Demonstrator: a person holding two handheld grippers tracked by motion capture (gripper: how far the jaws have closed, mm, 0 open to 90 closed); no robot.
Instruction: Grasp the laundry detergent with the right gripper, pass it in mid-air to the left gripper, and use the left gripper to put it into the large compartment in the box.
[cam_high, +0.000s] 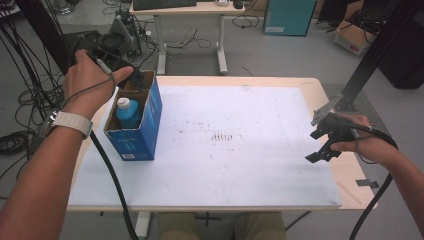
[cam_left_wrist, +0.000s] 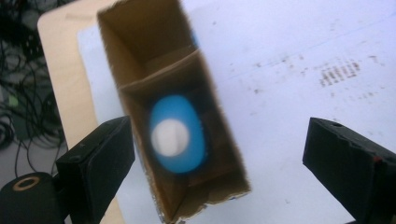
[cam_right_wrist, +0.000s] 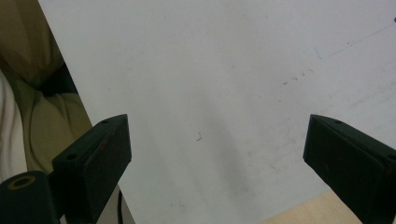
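With the blue plastic bottle with a white cap (cam_left_wrist: 177, 135) standing in the near compartment of the open blue cardboard box (cam_high: 150, 125), the drop step looks done.
Left gripper (cam_left_wrist: 217, 154) hangs above the box, jaws spread wide, nothing between them; right gripper (cam_high: 325, 142) also spread, empty, over the white table mat (cam_high: 240, 150) at the right. Next move, likely: clear the left hand without bumping the box.

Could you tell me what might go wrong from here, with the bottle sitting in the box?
1. The left gripper hangs open right above the box; a sideways swing could catch a raised flap and tip the tall, narrow carton.
2. The box stands near the left end of the table, so a knock that way might push it off.
3. The bottle fills one compartment loosely, so it could rattle or lean if the box is moved.
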